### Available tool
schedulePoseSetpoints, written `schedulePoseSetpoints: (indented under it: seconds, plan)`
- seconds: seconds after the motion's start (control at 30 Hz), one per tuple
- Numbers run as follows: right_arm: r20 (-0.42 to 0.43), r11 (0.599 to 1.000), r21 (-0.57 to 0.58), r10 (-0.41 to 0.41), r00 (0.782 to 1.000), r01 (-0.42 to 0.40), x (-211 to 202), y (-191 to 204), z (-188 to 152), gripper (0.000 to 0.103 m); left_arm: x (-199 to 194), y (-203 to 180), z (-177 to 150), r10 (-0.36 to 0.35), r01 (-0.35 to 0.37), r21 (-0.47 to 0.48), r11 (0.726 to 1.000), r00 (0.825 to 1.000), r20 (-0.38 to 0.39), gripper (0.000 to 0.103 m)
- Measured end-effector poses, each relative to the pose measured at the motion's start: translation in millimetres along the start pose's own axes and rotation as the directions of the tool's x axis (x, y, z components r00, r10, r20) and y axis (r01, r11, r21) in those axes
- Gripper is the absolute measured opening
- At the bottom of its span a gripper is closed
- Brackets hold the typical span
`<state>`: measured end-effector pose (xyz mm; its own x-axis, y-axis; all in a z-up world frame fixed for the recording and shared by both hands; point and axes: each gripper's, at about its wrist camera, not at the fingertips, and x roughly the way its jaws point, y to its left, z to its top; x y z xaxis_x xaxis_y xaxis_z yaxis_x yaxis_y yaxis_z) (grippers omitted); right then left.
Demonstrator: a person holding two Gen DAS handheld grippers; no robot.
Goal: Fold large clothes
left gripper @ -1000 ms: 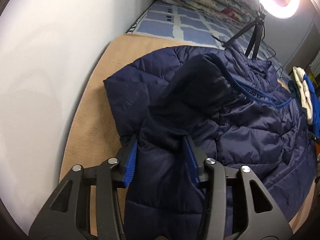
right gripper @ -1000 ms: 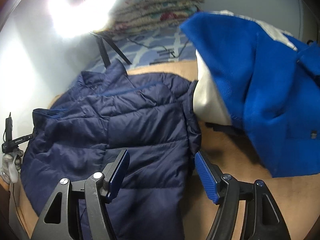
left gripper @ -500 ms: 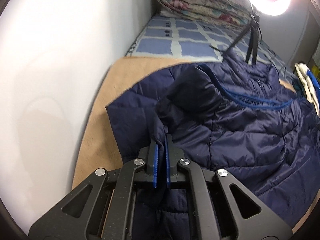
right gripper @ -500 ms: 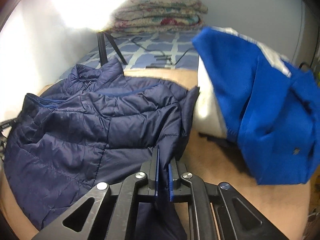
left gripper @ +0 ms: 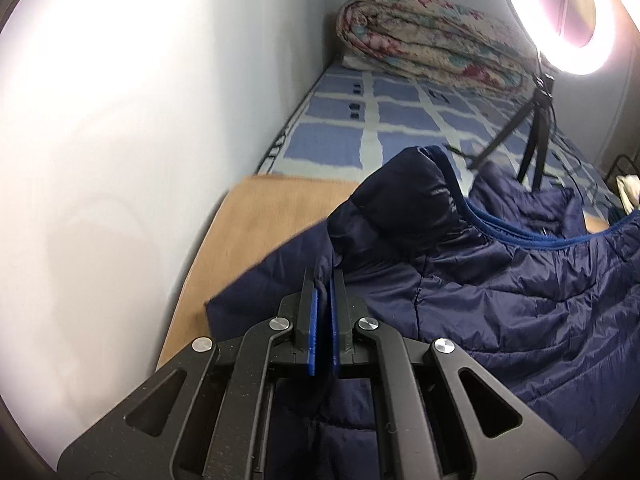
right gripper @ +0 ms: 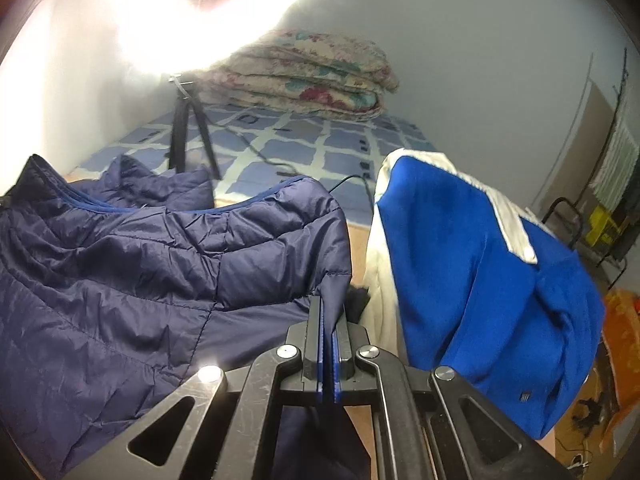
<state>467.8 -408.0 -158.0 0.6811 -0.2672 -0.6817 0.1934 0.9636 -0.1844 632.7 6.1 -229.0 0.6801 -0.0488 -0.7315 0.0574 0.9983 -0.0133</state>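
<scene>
Both grippers, open a second ago, are now pinching the navy puffer jacket [left gripper: 500,292]: left gripper [left gripper: 323,312] and right gripper [right gripper: 329,332] each clamping one lower edge, apparently lifting it for folding.

Navy quilted puffer jacket [left gripper: 520,304], brighter blue trim along the zipper edge, lies spread and rumpled on the tan surface of the bed [left gripper: 256,224]. Collar end stands raised toward the patterned sheet. Fabric edges at both near sides are lifted, one pinched in each claw.
</scene>
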Motion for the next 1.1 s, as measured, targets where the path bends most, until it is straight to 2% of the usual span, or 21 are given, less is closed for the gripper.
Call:
schedulePoseSetpoints:
  seconds: [0.13,0.27,0.4,0.5,0.57,0.63,0.67,0.7,0.77,0.83,0.87,0.9,0.97,1.03,1.1]
  plan:
    - [-0.03,0.998,-0.033,-0.054,0.998,0.053,24,11,-2,0.0,20,-5,8,0.037,-0.037,-0.011,0.999,0.999,0.006,0.003]
    - [-0.071,0.991,-0.091,-0.105,0.992,0.099,45,22,-14,0.0,43,-15,6,0.084,-0.083,0.02,0.996,0.996,-0.014,0.003]
    - [-0.1,0.989,-0.1,-0.123,0.987,0.113,57,23,-19,0.0,61,-18,2,0.108,-0.108,0.018,0.994,0.993,-0.041,0.004]
    - [-0.121,0.987,-0.109,-0.133,0.984,0.12,63,25,-21,0.0,68,-18,2,0.136,-0.136,0.017,0.991,0.989,-0.065,0.014]
    - [-0.13,0.984,-0.122,-0.146,0.981,0.13,65,28,-21,0.001,64,-17,4,0.171,-0.171,0.011,0.985,0.983,-0.059,0.034]
    - [-0.128,0.983,-0.119,-0.157,0.979,0.141,62,28,-20,0.001,54,-14,5,0.182,-0.182,-0.001,0.983,0.983,-0.039,0.04]
    - [-0.131,0.986,-0.107,-0.144,0.981,0.13,60,26,-20,0.01,49,-11,6,0.185,-0.185,-0.007,0.983,0.982,-0.032,0.04]
    - [-0.128,0.989,-0.088,-0.129,0.983,0.119,56,23,-20,0.014,42,-9,7,0.182,-0.183,-0.017,0.983,0.983,-0.024,0.04]
    - [-0.126,0.996,-0.046,-0.083,0.989,0.078,52,17,-17,0.024,24,-7,9,0.126,-0.126,-0.039,0.991,0.992,-0.003,0.04]
    - [-0.11,0.999,0.006,-0.044,0.993,0.045,36,10,-19,0.027,5,-15,7,0.095,-0.095,-0.011,0.995,0.995,0.018,0.04]
    - [-0.099,0.999,0.026,-0.022,0.995,0.025,29,9,-21,0.032,-4,-21,5,0.08,-0.08,0.006,0.997,0.996,0.029,0.04]
    - [-0.085,0.999,0.048,0.009,0.996,-0.005,16,6,-23,0.037,-15,-32,1,0.051,-0.053,0.04,0.998,0.998,0.04,0.04]
    - [-0.063,0.995,0.081,0.055,0.996,-0.05,-7,4,-31,0.058,-34,-59,-11,-0.002,-0.002,0.111,0.994,0.999,0.042,0.04]
    - [-0.048,0.987,0.122,0.112,0.993,-0.105,-30,2,-45,0.069,-47,-87,-22,-0.065,0.059,0.171,0.983,0.997,0.028,0.04]
    - [-0.045,0.972,0.18,0.164,0.985,-0.154,-53,-3,-63,0.07,-57,-113,-31,-0.117,0.112,0.202,0.973,0.993,0.014,0.04]
